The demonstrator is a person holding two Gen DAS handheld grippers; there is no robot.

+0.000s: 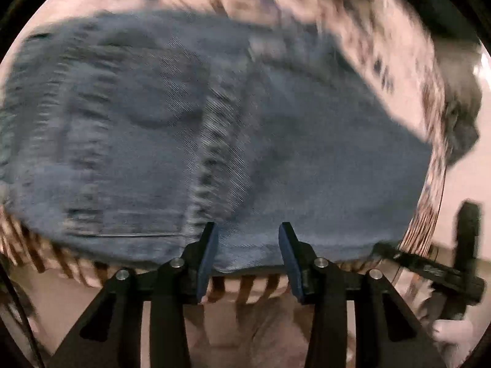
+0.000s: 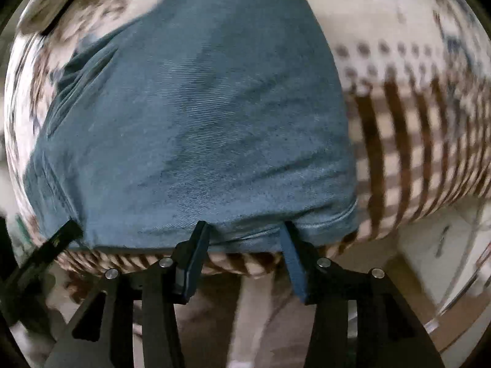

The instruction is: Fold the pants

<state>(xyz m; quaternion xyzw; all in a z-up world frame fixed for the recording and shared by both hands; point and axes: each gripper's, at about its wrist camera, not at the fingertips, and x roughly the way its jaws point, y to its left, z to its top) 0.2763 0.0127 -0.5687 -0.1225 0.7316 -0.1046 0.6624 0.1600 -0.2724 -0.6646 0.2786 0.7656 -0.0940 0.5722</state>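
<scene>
The denim pants point(image 1: 214, 128) lie spread on a patterned blanket point(image 2: 414, 141) with brown stripes along its border. That blanket serves as the landmark here; what carries it is not visible.

Step in hand, as judged: preparation for a fold, with both tools positioned at the near hem of the garment. No fold is under way.

Left tongs point(image 1: 248, 245): jaws set wide, empty. Both tips sit over the pants' near edge, just inside the blanket's striped border. A vertical seam point(image 1: 208, 153) runs away from the inner tip.

Right tongs point(image 2: 245, 239): jaws also wide, empty. The tips meet the near edge of the denim close to its right-hand corner, above the same striped border. Whether they touch the cloth cannot be determined.

Next move, as judged: each set of tongs must close on the edge, taking the full thickness of denim without pinching the blanket beneath, then lift evenly.
</scene>
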